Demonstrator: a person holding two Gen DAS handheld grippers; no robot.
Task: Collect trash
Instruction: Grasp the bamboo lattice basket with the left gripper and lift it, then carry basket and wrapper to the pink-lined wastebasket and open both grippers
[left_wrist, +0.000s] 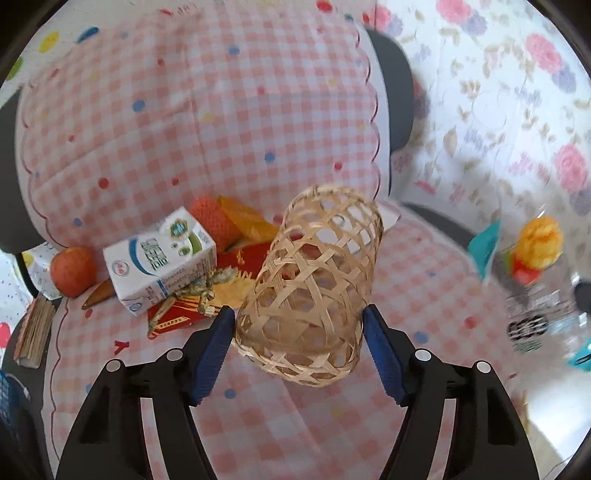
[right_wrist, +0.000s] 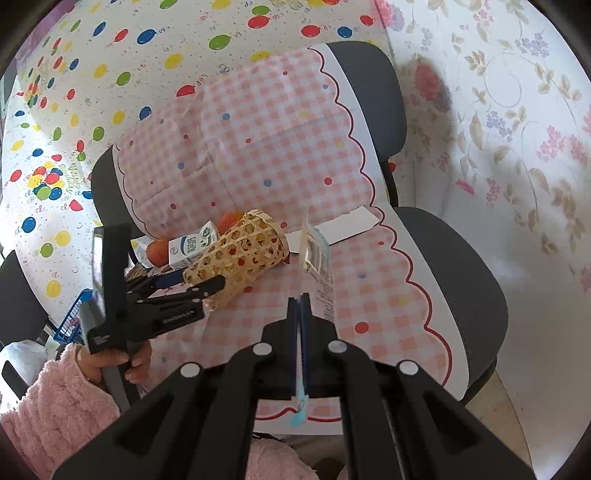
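Note:
A woven bamboo basket (left_wrist: 314, 280) lies tilted on its side on the pink checked chair seat. My left gripper (left_wrist: 298, 317) has its blue pads on either side of the basket's base, gripping it; it also shows in the right wrist view (right_wrist: 201, 282) with the basket (right_wrist: 240, 262). My right gripper (right_wrist: 300, 297) is shut on a clear plastic wrapper (right_wrist: 316, 258) with printed label, held edge-on above the seat. That wrapper shows blurred at the right of the left wrist view (left_wrist: 532, 288).
Beside the basket lie a milk carton (left_wrist: 162, 258), an apple (left_wrist: 72, 271), an orange mesh sleeve (left_wrist: 214, 218), yellow wrapper (left_wrist: 247, 218) and red packet (left_wrist: 243, 266). A white card (right_wrist: 343, 223) lies on the seat. The chair backrest (right_wrist: 373, 96) stands behind. A blue crate (right_wrist: 70, 321) sits left.

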